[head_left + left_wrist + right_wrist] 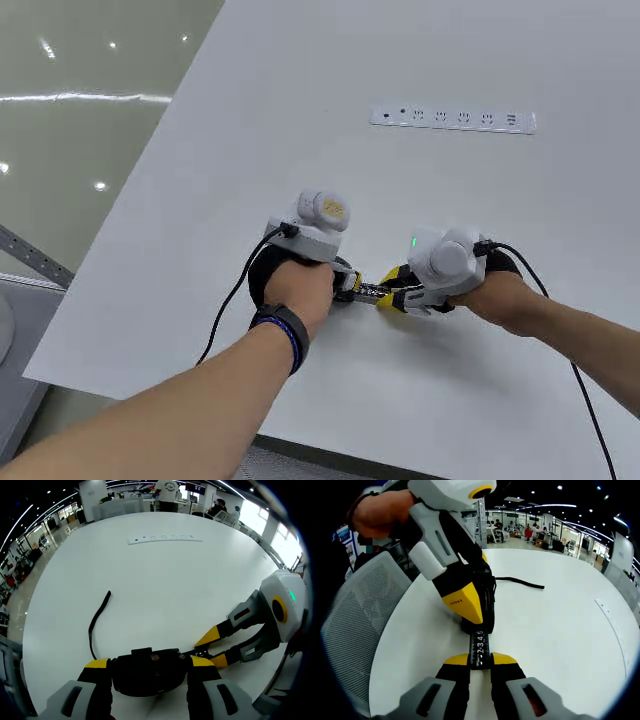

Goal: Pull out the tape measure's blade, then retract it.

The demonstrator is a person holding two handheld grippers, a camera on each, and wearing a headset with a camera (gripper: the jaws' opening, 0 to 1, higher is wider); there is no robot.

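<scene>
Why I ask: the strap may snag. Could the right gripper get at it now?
Probably not: the right gripper is shut on the blade, and the left gripper stands between it and the strap.

White numerals 2, 3, 4, 5 legible on the black tape blade (480, 647), just beyond and between the fingers (456, 661) of the right gripper (480, 661), reading in a row away from the fingertips.

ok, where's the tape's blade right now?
In the right gripper view, low centre, the blade spans the short gap between the black case in the left gripper and the right gripper, which pinches its tip.
</scene>
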